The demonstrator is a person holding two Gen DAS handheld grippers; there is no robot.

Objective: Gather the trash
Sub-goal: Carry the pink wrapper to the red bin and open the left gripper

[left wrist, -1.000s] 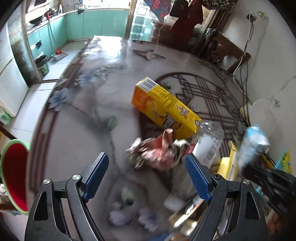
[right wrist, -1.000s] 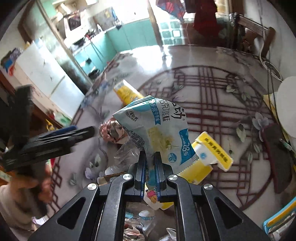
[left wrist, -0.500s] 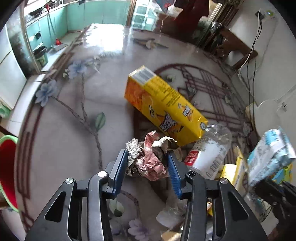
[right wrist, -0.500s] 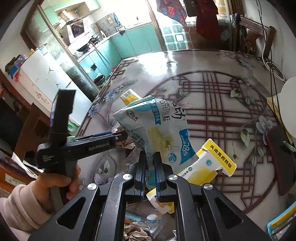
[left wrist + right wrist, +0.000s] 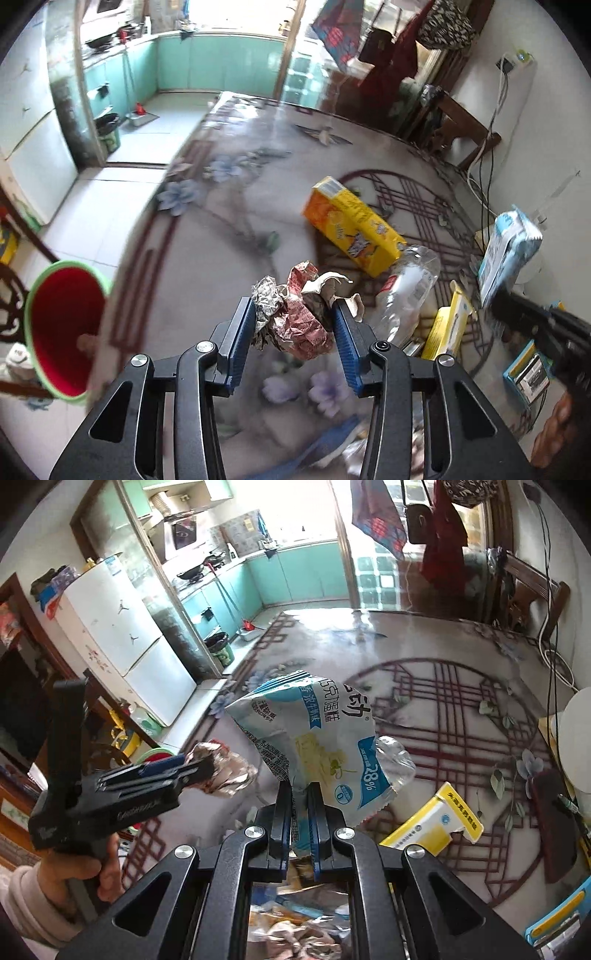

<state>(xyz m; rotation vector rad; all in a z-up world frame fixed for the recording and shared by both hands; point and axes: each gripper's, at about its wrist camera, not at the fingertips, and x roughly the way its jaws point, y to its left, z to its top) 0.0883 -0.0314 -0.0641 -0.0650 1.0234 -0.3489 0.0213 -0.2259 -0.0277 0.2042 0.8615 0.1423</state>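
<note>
Home kitchen-dining area: fridge [image 5: 122, 635], teal cabinets [image 5: 295, 572], stove wok [image 5: 190, 572].

Left wrist view: worktop [image 5: 207, 258] pattern motion-blurred from 9 to 12 o'clock. Red bin [image 5: 62, 325] partly cut by the frame edge at 8 o'clock; the small object inside it is unidentifiable. Clear bottle [image 5: 406, 291] has its lower end hidden behind the left tool [image 5: 293, 334].

Right wrist view: trash heap [image 5: 299, 923] at 6 o'clock is mostly hidden by the right tool [image 5: 299, 812]; contents indistinct. Yellow box [image 5: 432, 823] print too small to read.
</note>
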